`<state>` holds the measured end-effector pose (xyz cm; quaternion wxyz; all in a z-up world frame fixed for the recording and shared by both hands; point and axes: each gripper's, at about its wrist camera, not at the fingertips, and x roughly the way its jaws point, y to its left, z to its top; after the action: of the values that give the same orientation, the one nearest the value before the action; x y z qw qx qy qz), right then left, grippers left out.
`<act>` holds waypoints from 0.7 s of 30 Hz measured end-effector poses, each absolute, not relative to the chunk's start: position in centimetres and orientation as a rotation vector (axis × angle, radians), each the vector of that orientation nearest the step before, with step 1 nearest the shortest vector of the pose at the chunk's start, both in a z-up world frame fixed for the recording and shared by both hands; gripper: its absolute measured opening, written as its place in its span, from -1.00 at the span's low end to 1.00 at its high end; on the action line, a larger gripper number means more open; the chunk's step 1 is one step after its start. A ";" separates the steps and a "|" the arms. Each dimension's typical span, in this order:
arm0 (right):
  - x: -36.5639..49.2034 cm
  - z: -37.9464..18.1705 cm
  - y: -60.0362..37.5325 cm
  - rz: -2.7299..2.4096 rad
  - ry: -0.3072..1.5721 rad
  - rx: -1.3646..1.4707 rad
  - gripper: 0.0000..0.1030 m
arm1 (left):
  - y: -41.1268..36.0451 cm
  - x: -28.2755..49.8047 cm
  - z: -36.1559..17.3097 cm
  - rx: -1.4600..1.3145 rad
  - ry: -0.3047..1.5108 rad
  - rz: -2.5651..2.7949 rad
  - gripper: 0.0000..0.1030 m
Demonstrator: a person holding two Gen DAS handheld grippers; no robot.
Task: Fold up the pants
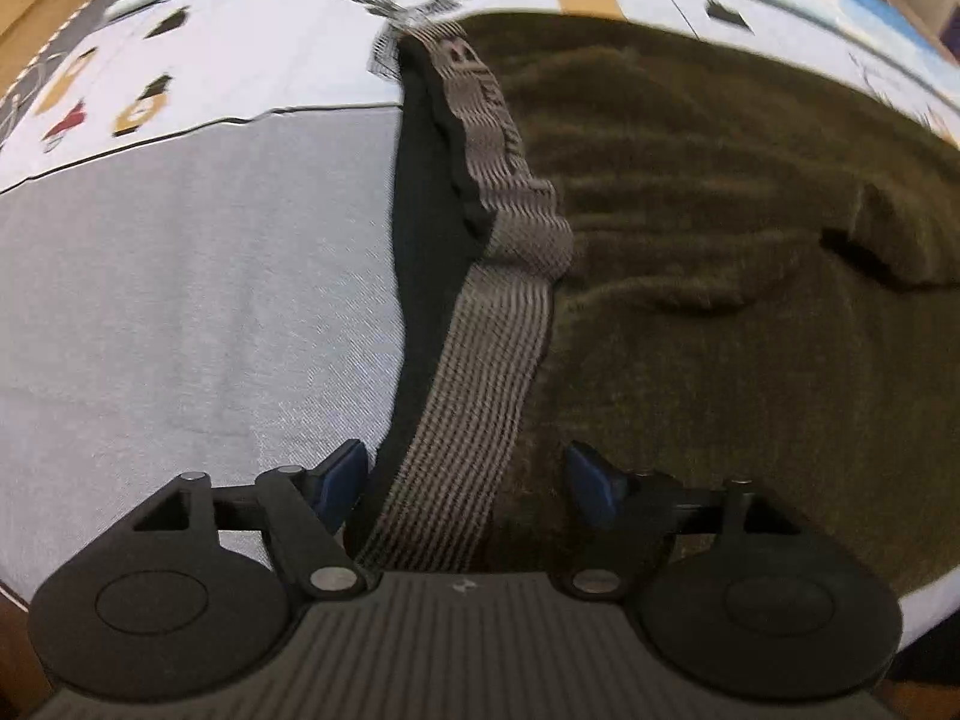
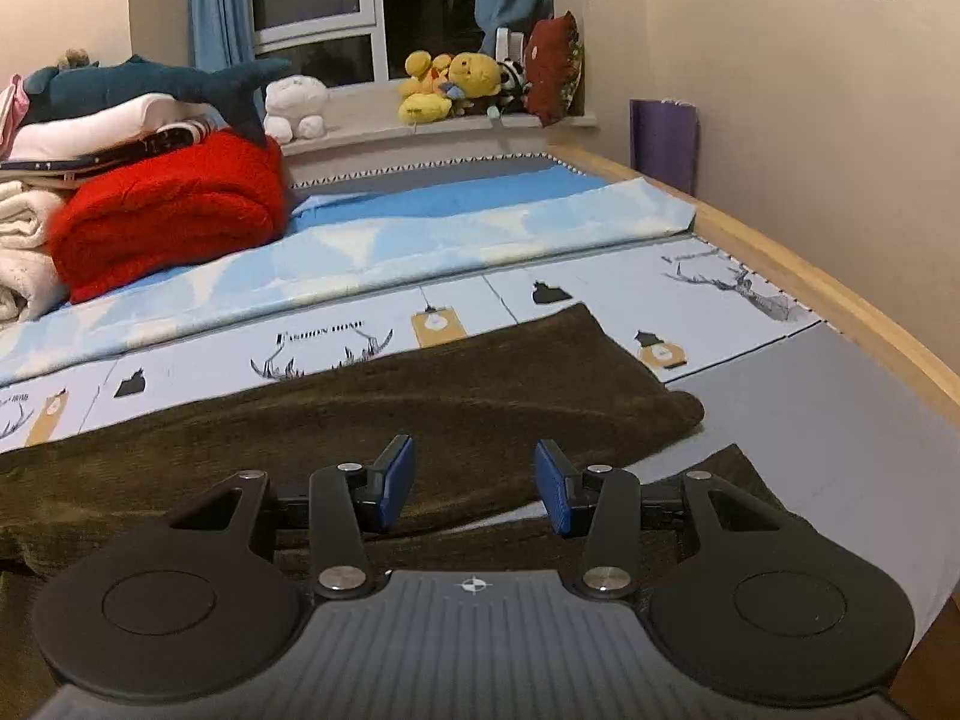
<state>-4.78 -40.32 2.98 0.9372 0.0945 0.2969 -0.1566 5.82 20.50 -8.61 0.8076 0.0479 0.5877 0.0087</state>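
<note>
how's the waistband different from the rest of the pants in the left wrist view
The waistband is a narrow grey ribbed strip; the rest of the pants is a broad olive-brown, fuzzy spread. The waistband bunches and folds over partway along its length, while the pants lie mostly flat with shallow wrinkles. The waistband runs between the open jaws of the left gripper; the olive cloth spreads off to the right of it. Both rest on the bed sheet.

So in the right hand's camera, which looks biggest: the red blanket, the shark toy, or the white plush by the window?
Largest to smallest, as they look in that view:
1. red blanket
2. shark toy
3. white plush
The plush sits farthest from the camera, so its real size is unsure.
</note>
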 end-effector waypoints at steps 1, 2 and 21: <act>-4.8 3.0 -40.2 -0.316 0.605 0.187 -0.10 | 20.4 5.7 -8.7 0.125 1.252 0.009 0.37; -4.8 2.9 -40.3 -0.314 0.605 0.182 -0.10 | 20.4 5.5 -8.7 0.142 1.245 0.003 0.23; -4.6 2.5 -41.1 -0.325 0.628 0.198 -0.10 | 17.6 4.3 -4.7 0.222 1.013 -0.086 0.27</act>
<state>-4.62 -41.07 2.53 0.9334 0.0967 0.3069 -0.1591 4.27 17.63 -4.69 0.8678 0.1060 0.4838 -0.0412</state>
